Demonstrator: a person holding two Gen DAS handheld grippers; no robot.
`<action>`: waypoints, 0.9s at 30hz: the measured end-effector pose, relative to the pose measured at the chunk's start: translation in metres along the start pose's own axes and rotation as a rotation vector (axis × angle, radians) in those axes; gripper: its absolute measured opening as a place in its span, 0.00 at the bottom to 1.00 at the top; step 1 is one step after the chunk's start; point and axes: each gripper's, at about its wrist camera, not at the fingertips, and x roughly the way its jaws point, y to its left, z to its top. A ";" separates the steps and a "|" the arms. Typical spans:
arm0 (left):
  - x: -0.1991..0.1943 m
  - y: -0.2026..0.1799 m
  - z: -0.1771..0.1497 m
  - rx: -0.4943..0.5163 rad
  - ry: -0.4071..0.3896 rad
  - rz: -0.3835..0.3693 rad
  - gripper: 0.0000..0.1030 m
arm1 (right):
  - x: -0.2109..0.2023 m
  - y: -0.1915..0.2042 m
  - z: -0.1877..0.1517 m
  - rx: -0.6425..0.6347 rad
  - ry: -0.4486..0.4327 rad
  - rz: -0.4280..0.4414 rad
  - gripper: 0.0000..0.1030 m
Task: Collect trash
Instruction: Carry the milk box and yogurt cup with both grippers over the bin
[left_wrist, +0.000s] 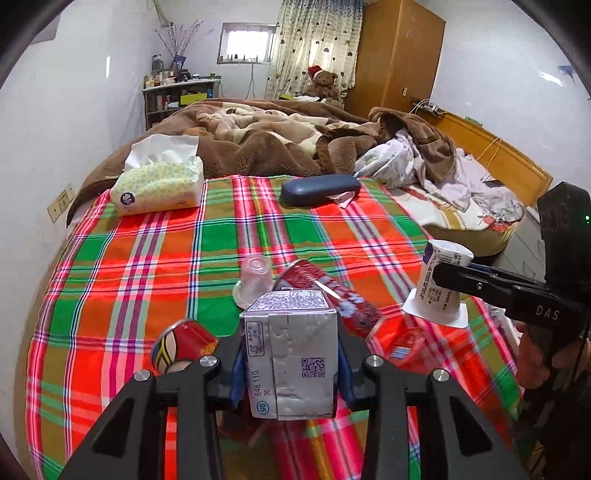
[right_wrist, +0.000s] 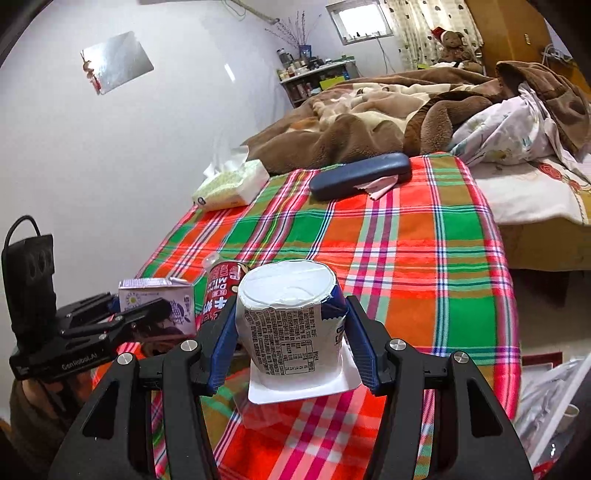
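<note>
Left tool (left_wrist: 290, 373) grips a silver rectangular paper drink carton (left_wrist: 291, 354) near the plaid-covered bed's (left_wrist: 147, 258) front edge. Right tool (right_wrist: 291, 343) clamps an upside-down white plastic yogurt cup (right_wrist: 290, 317), lifted above the cloth.

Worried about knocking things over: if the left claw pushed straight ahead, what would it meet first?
Probably the red drink can lying just beyond the held silver-and-purple carton, though depth is unclear.
</note>
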 end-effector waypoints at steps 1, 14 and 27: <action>-0.003 -0.003 -0.001 0.001 -0.007 0.000 0.38 | -0.004 0.000 -0.001 0.002 -0.011 -0.003 0.55; -0.043 -0.055 -0.014 0.023 -0.081 -0.024 0.38 | -0.060 -0.004 -0.020 0.002 -0.092 -0.048 0.55; -0.059 -0.132 -0.022 0.097 -0.116 -0.078 0.38 | -0.116 -0.034 -0.040 0.037 -0.176 -0.143 0.55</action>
